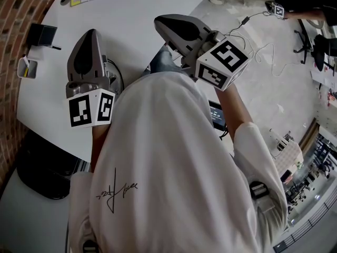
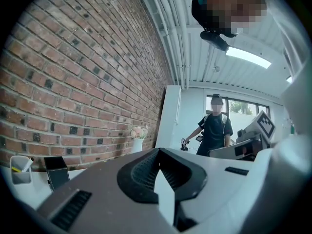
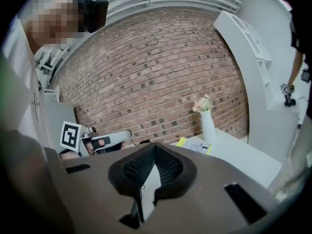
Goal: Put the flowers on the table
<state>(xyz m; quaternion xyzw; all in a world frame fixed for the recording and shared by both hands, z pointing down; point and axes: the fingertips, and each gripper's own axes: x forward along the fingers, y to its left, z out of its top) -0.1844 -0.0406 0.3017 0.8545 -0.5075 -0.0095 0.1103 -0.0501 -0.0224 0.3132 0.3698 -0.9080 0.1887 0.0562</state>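
Left tool closed, empty; right tool apparently closed too. Flowers in vase, centre right of frame, on desk. Nothing grasped; task seemingly unstarted.

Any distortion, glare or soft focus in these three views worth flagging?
Head view: strong fisheye, the white table edge bows. Left gripper view: brick wall curves, ceiling light is blown out. Right gripper view: flowers small but clear, dark vignette at the corners.
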